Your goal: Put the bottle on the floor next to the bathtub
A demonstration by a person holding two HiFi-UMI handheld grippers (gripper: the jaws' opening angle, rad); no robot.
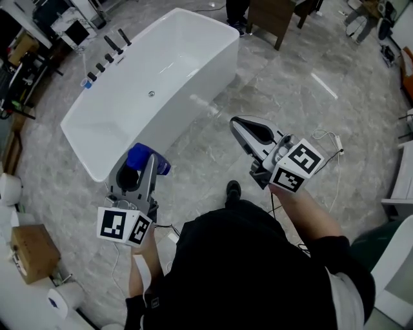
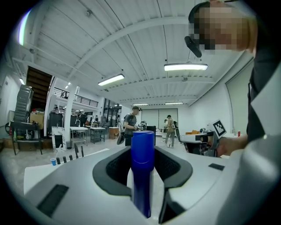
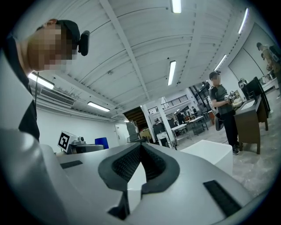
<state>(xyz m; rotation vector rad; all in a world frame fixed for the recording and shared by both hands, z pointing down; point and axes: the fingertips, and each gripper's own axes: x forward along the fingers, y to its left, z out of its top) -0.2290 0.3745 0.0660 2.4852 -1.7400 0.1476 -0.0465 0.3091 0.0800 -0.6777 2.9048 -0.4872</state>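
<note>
looking down in the head view, we see our left gripper (image 1: pixel 137 169) pinching a blue bottle (image 1: pixel 146 156) between its fingers (image 1: pixel 150 179). the bottle is held in the air, above the grey tiled floor (image 1: pixel 290 84) and just beside the near end of the white bathtub (image 1: pixel 213 77); it is not on the floor. in the left gripper view the bottle stands upright between the dark ribbed pads, its rounded top rising above the fingers.

our right gripper (image 1: pixel 237 126) hangs to the right, well apart from the bottle and the bathtub. in the right gripper view its fingers are pressed together at the tips, with nothing between them.

the bathtub lies at a slant across the upper left of the head view, with a row of dark tap fittings (image 1: pixel 110 51) along its far rim. a white cable (image 1: pixel 330 138) trails over the floor beyond the right gripper, and our shoe (image 1: pixel 233 191) shows between the two grippers. at the left edge sit a cardboard box (image 1: pixel 29 250) and a paper roll (image 1: pixel 8 188). a wooden cabinet (image 1: pixel 274 16) stands on the floor past the far end of the bathtub. in the left gripper view, a person (image 2: pixel 131 125) stands in the workshop behind the bottle.
</note>
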